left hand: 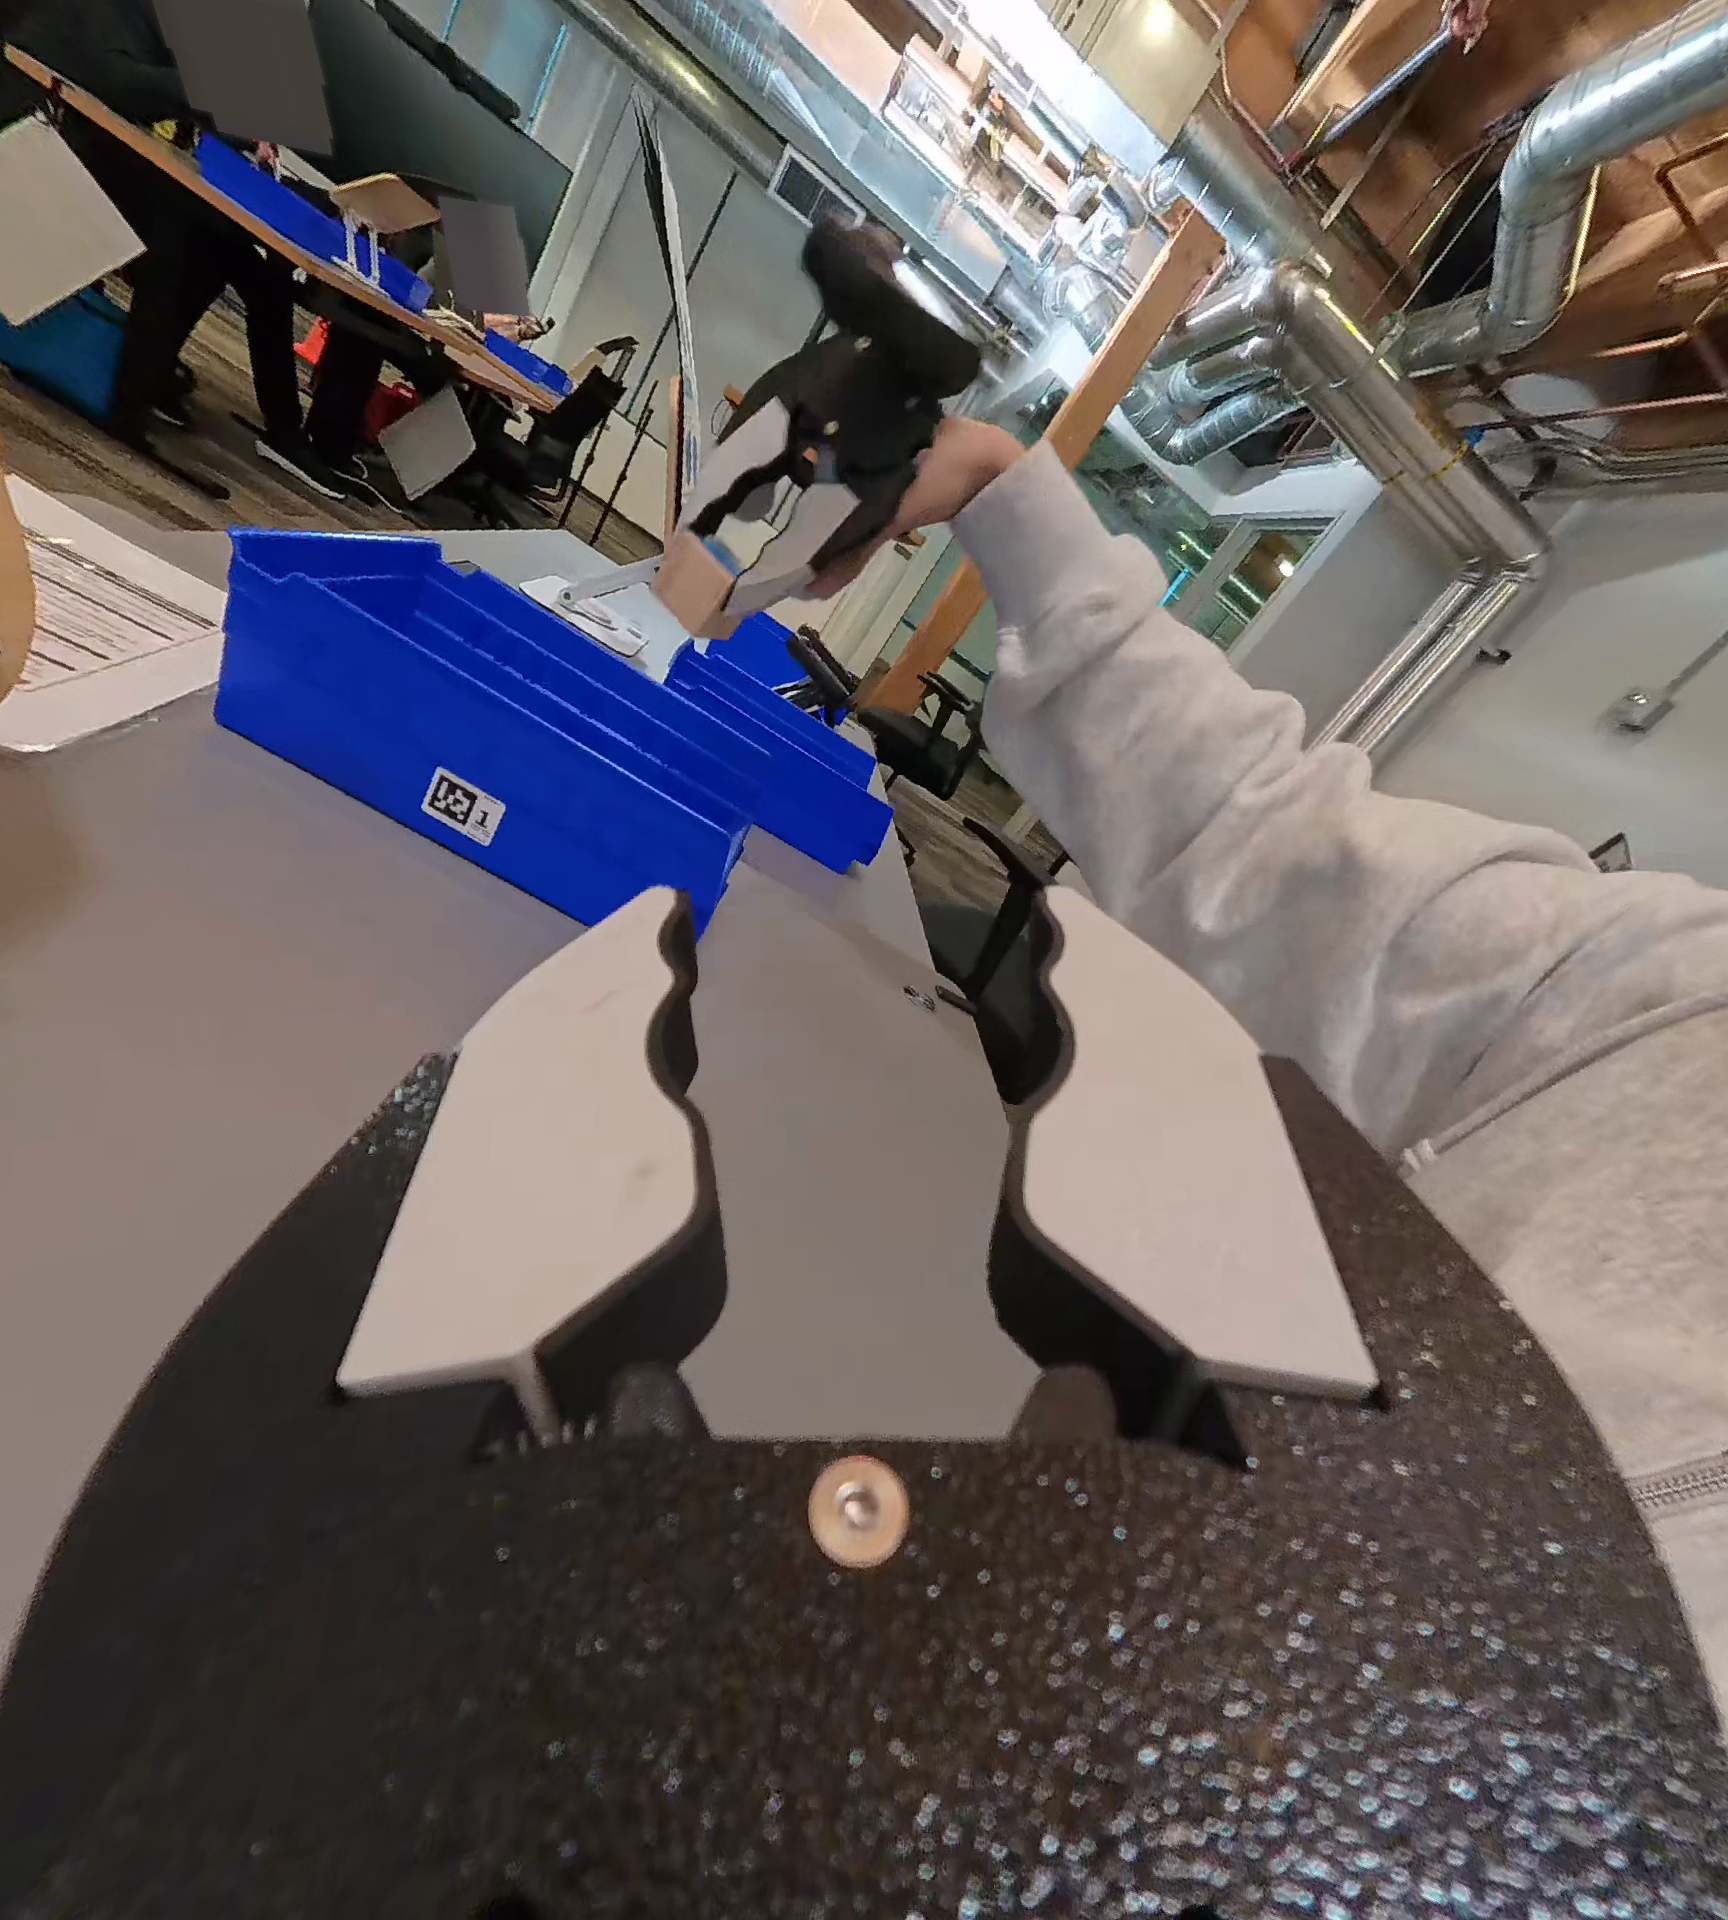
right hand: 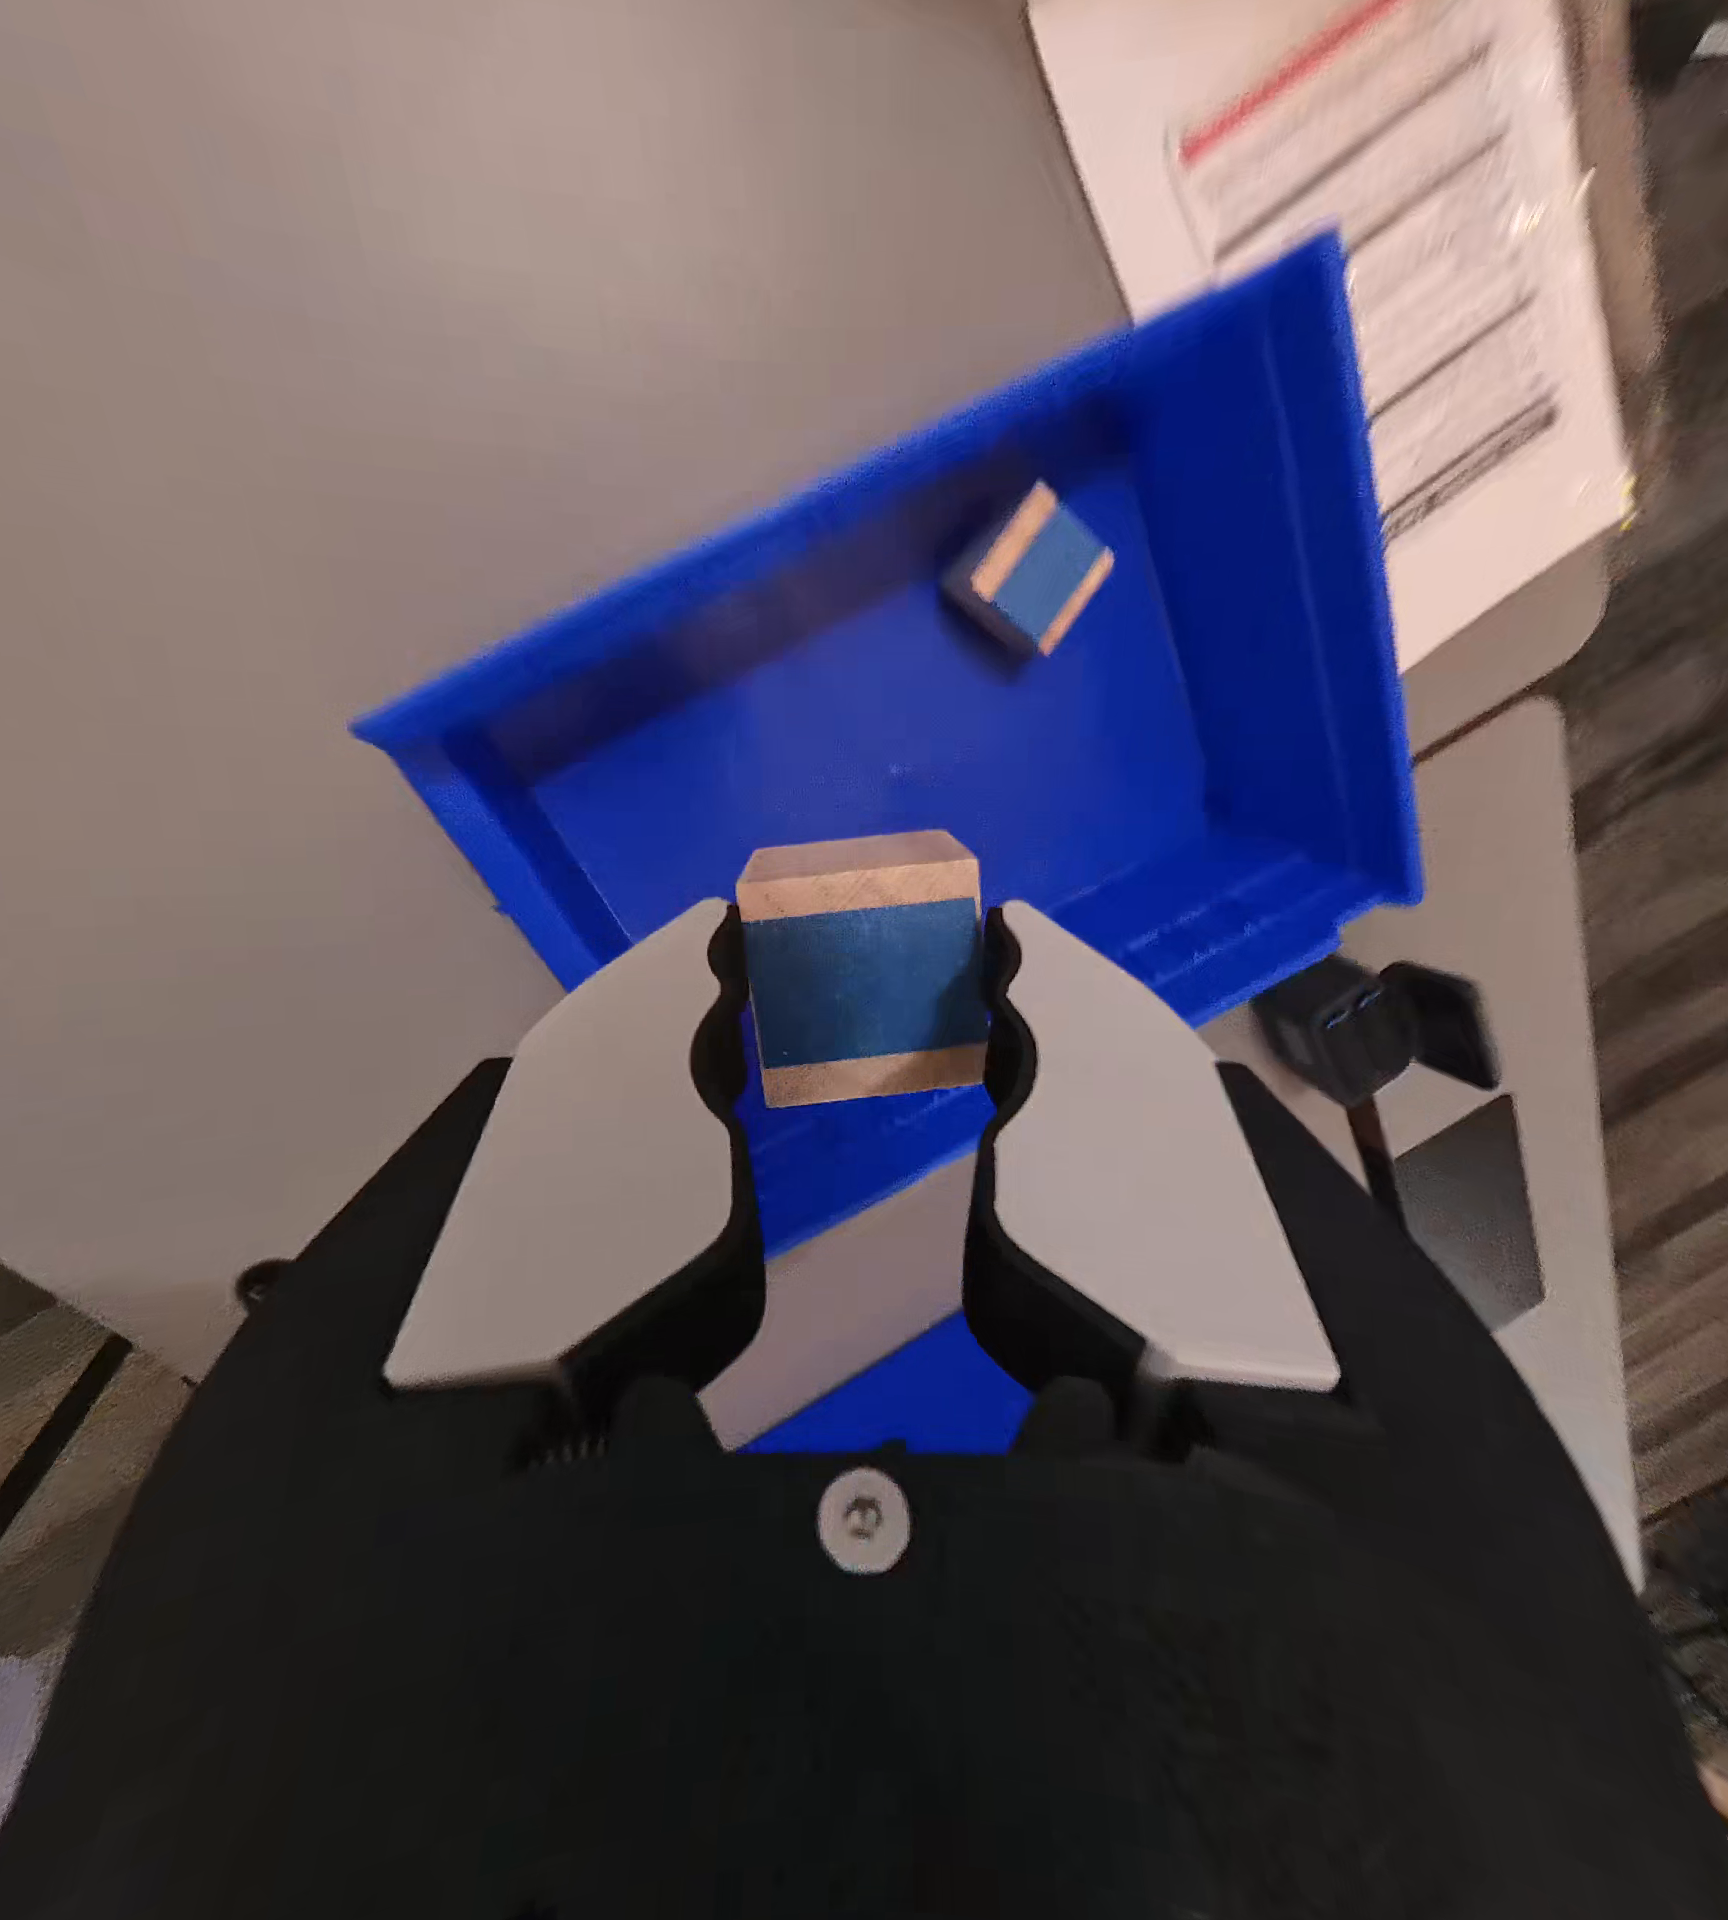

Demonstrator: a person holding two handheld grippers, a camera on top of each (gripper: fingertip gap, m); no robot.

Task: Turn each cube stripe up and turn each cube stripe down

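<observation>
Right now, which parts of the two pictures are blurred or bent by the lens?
Right wrist view: the blue bin and the paper sheet are smeared by motion; the held cube stays fairly sharp. Left wrist view: the right claw is softly blurred, and the wide lens tilts the ceiling pipes.

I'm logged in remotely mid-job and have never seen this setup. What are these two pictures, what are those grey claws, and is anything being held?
There is no robot arm here: a person carries a two-finger gripper in each hand, and each gripper has a camera looking along its fingers.

The left wrist view shows the left gripper, open and empty, low over a grey table. Farther off, it also shows the person's sleeve and the right gripper.

The right wrist view looks down past the right gripper, shut on a wooden cube with a blue stripe facing the camera. Below it sits a blue tray holding a second cube, stripe up. A printed sheet lies beside the tray.
</observation>
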